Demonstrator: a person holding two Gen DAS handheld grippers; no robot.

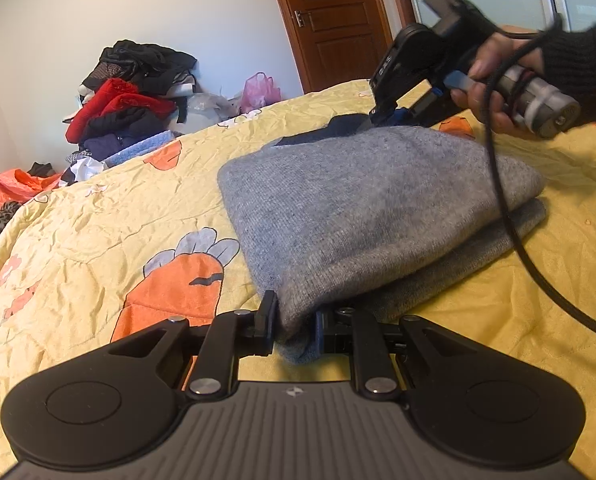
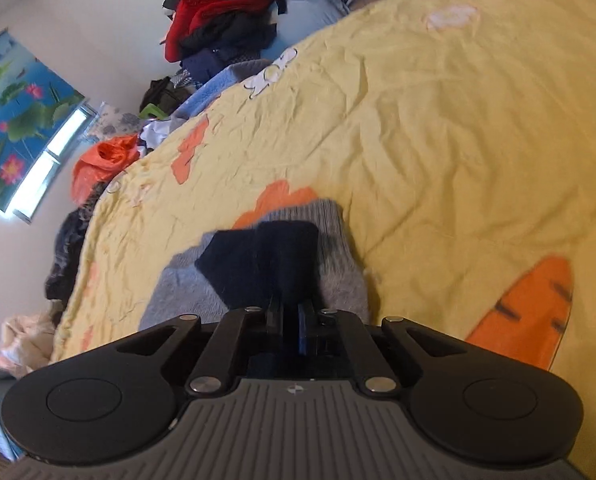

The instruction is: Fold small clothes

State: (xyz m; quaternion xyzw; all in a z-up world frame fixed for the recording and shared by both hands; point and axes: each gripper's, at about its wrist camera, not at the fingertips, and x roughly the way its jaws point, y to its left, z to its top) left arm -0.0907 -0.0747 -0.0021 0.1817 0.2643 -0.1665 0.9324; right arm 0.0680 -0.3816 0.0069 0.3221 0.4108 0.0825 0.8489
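Sweater (image 1: 357,208): grey, folded, lying on the yellow bedspread (image 1: 98,240).
Left gripper (image 1: 294,328): clenched on the sweater's near corner.
Right gripper (image 2: 290,312): closed at the far dark collar (image 2: 266,260); a grasp cannot be confirmed.
Risk: uneven pulling could undo the fold.

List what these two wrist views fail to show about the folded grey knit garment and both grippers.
- Folded grey knit garment: its underside and inner layers are hidden by its own top fold, left wrist view.
- Dark navy part: motion blur in the right wrist view hides what it is.
- Right gripper: its fingertips are too small and blurred in the left view to show any grip.
- Left gripper: absent from the right view.
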